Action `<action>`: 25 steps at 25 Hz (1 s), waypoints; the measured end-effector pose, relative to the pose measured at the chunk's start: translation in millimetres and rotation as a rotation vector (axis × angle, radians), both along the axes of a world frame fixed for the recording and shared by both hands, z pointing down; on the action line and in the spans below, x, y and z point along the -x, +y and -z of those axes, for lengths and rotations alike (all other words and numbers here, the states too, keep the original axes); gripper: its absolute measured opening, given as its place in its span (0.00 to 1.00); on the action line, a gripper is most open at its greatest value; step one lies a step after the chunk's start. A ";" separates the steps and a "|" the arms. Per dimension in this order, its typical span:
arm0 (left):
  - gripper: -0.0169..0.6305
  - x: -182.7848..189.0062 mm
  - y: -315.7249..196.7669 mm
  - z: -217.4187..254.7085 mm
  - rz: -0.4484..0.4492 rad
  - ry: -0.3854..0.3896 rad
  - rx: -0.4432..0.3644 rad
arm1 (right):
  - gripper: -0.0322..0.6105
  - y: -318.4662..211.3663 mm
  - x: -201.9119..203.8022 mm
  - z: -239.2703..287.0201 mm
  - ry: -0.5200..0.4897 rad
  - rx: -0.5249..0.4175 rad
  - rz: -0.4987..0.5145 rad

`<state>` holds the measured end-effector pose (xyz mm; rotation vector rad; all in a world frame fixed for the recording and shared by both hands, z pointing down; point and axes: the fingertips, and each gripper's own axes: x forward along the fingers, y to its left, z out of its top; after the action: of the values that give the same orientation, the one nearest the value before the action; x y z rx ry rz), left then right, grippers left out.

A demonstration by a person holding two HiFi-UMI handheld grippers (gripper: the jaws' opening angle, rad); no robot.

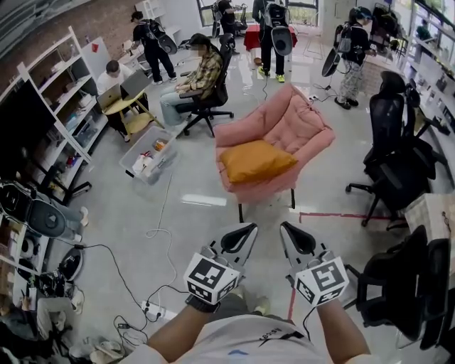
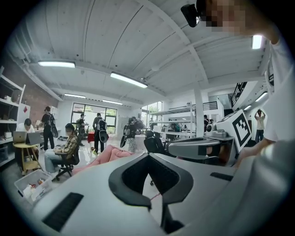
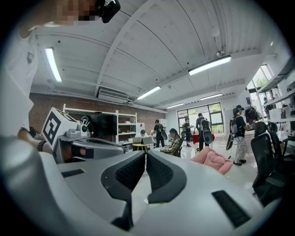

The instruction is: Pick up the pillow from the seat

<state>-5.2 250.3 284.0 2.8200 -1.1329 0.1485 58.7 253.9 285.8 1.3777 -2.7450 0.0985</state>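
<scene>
Pillow (image 1: 257,161) rests on pink chair (image 1: 302,117) amid grey office floor (image 1: 206,167).

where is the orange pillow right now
In the head view the orange pillow lies on the seat of the pink armchair, near the picture's middle, ahead of the left gripper and right gripper, touching neither.

Pale glossy floor (image 1: 192,192) fills the head view's middle. White shelves (image 1: 60,106) line the left edge, with a brick wall (image 1: 99,18) at upper left. Black office chairs (image 1: 398,170) crowd the right. Cables (image 1: 160,234) trail at lower left. Strip lights (image 2: 129,79) cross the white ceiling (image 2: 152,41).
</scene>
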 end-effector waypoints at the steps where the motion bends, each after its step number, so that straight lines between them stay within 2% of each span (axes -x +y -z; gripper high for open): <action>1: 0.04 -0.2 -1.4 -1.2 0.003 -0.003 0.003 | 0.08 -1.6 -0.8 0.1 -0.003 0.002 0.000; 13: 0.04 -0.2 -55.6 -25.1 0.020 -0.024 0.021 | 0.08 -55.8 -3.9 -18.8 0.004 0.034 -0.007; 18: 0.04 6.5 -106.5 -42.9 0.021 -0.022 0.048 | 0.08 -106.1 3.2 -35.5 0.022 0.066 -0.017; 25: 0.04 18.6 -199.1 -73.9 -0.003 -0.066 0.058 | 0.08 -199.5 19.1 -67.1 0.089 0.101 -0.021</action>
<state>-23.8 51.3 357.8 2.7853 -1.1181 0.2724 39.6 54.3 353.0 1.3515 -2.6154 0.1703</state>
